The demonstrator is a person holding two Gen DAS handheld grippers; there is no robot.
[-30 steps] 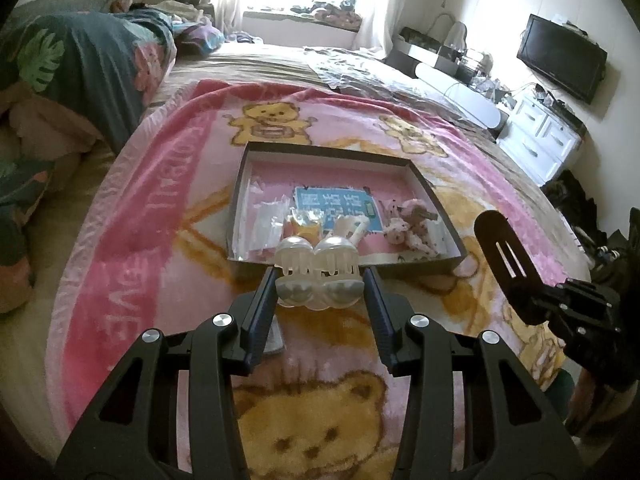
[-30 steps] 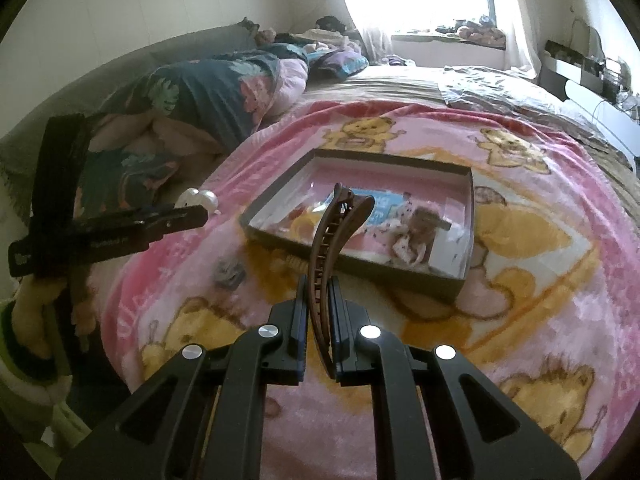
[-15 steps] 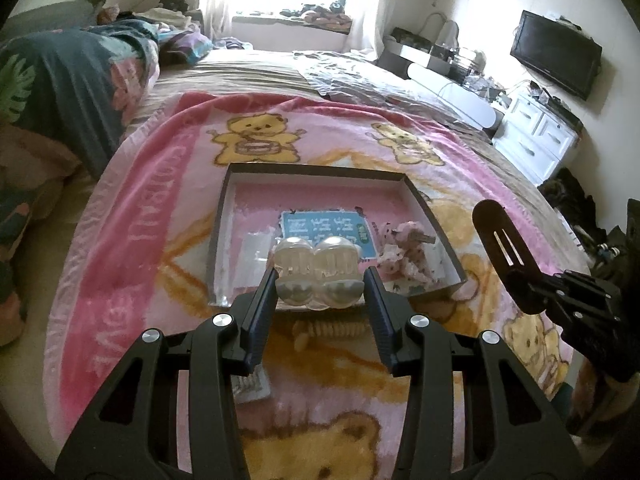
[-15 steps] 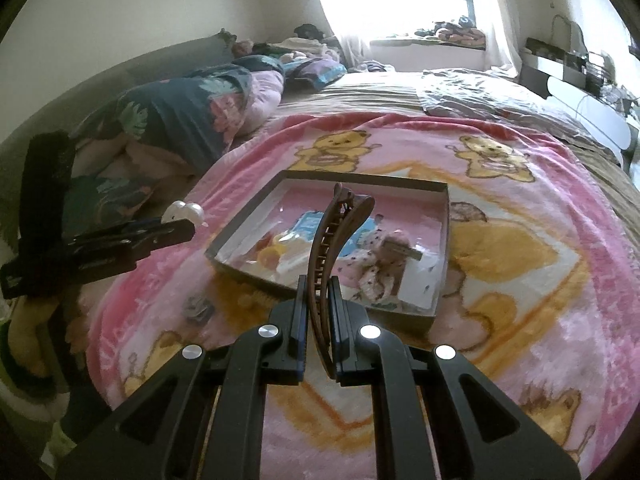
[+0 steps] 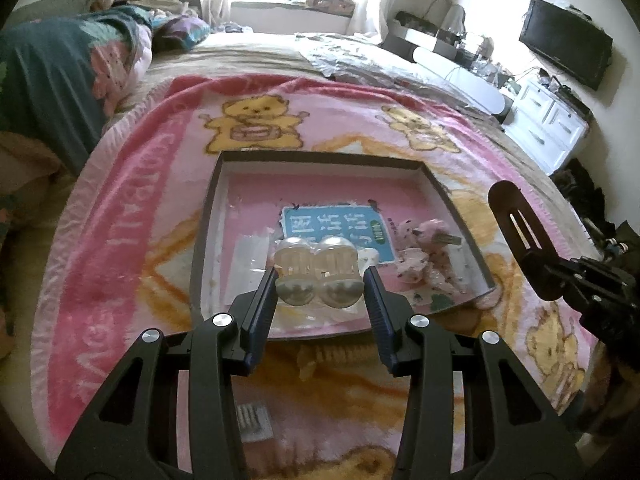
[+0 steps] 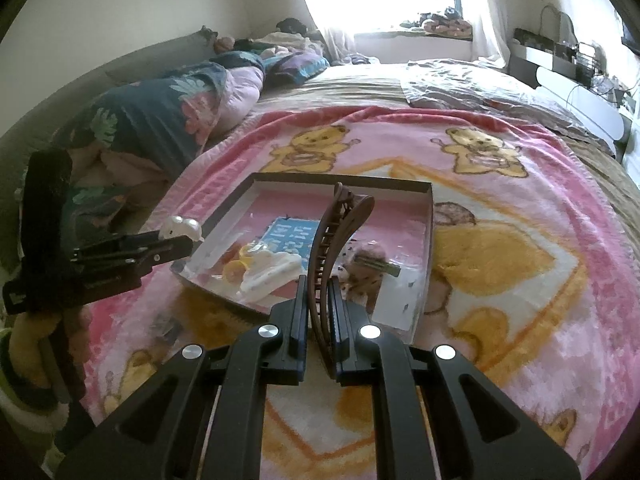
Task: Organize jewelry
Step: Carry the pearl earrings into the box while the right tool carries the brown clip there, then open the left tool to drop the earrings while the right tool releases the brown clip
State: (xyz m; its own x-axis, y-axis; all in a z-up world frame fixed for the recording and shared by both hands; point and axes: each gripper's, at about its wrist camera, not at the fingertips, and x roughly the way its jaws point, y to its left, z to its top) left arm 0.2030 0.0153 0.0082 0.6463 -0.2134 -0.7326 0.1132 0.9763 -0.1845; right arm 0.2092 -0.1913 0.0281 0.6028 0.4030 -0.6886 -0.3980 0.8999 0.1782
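Note:
My left gripper [image 5: 320, 280] is shut on a pearly white claw hair clip [image 5: 318, 276], held over the near edge of a shallow dark-rimmed box [image 5: 320, 157] with a pink floor. My right gripper [image 6: 319, 292] is shut on a long brown hair clip [image 6: 334, 240] that stands up from the jaws above the same box [image 6: 340, 182]. Inside the box lie a blue card [image 5: 334, 224], a pink spotted bow clip [image 5: 424, 248], yellow rings [image 6: 236, 268] and a white clip [image 6: 272, 272]. The left gripper [image 6: 176, 242] shows at the left of the right wrist view.
The box rests on a pink bear-print blanket [image 5: 132, 216] spread over a bed. A cream comb-like clip [image 5: 320, 356] and a small grey clip [image 5: 252, 418] lie on the blanket near the box's front. A folded dark floral quilt [image 6: 160, 120] lies left; white drawers [image 5: 548, 128] stand right.
Both grippers have moved forward toward the box with their clips still held; the box now looks nearer and larger, and the white clip has come over its near edge.

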